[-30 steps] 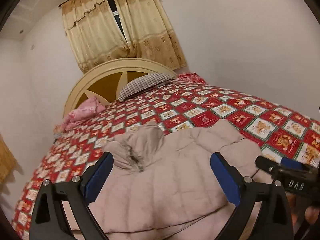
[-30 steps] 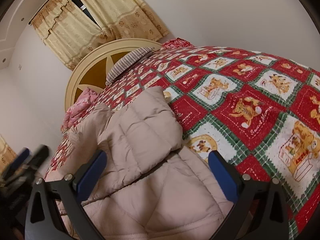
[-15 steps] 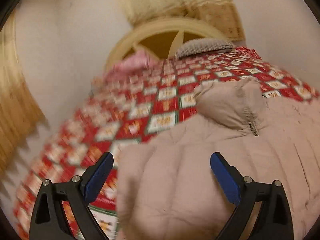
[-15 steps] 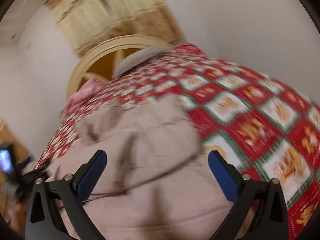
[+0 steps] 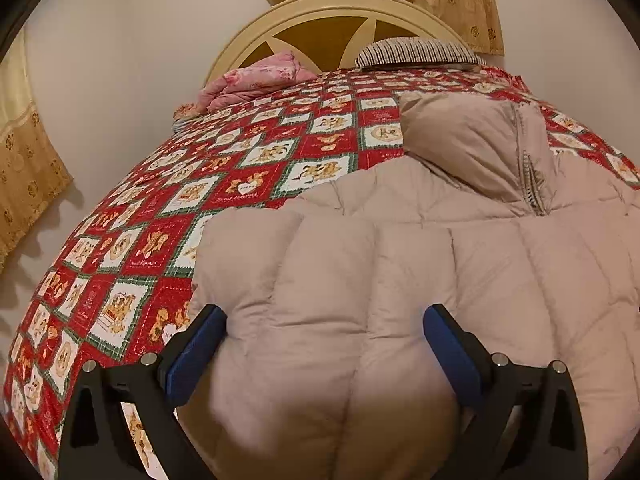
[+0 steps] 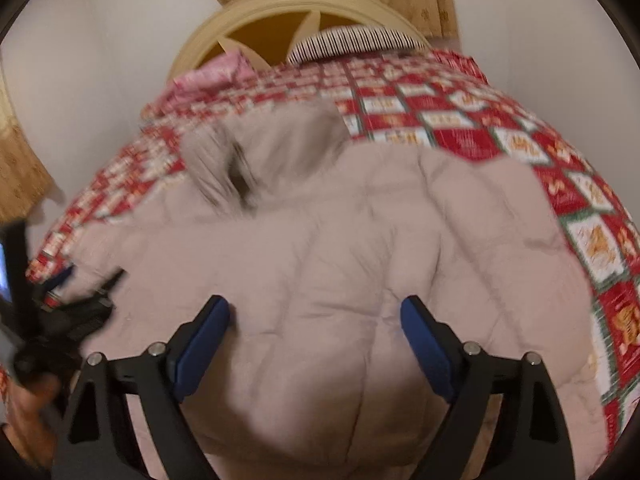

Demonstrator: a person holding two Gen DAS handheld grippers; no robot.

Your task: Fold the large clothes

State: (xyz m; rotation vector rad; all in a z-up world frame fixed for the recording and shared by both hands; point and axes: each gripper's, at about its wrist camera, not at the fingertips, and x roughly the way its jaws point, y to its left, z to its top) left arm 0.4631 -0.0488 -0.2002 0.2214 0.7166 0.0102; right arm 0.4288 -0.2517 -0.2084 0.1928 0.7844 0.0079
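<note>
Jacket (image 5: 400, 280) hem lies directly under both grippers, long axis toward headboard (image 5: 340, 8); left gripper (image 5: 324, 344) spread, empty; right gripper (image 6: 316, 336) closing, pads not gripping.

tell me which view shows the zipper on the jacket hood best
The left wrist view: it is sharp, and the zipper runs clearly down the hood of the beige puffer jacket. The right wrist view is motion-blurred, so there the zipper is only a dark smear on the hood.

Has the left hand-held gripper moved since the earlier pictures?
Yes. The left hand-held gripper now straddles the jacket's left edge, nearer the headboard.
</note>
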